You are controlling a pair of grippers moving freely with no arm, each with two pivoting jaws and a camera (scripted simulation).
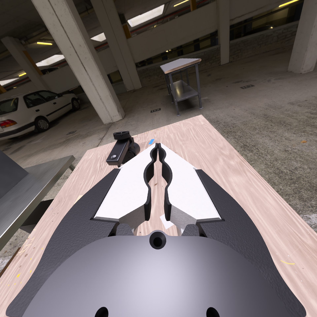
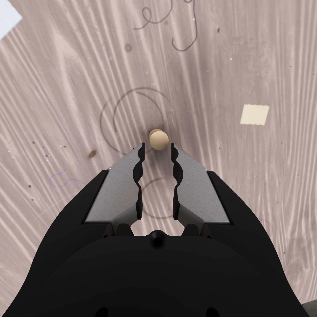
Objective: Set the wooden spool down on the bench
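In the right wrist view a small pale wooden spool (image 2: 158,141) stands upright on the light wooden bench (image 2: 240,171), seen from above. My right gripper (image 2: 157,145) points straight down over it, open, with the spool just beyond and between the fingertips, not touching them. In the left wrist view my left gripper (image 1: 157,144) is shut and empty, held low over the bench (image 1: 223,171). The right gripper (image 1: 122,149) shows there as a dark body at the bench's far left. The spool is hidden in that view.
A pale yellow patch (image 2: 254,114) and pencil scribbles (image 2: 185,34) mark the bench top. A blue patch (image 1: 151,141) lies near my left fingertips. A steel table (image 1: 25,192) stands left of the bench, another workbench (image 1: 181,68) beyond, a white car (image 1: 34,108) and concrete pillars (image 1: 82,60) behind.
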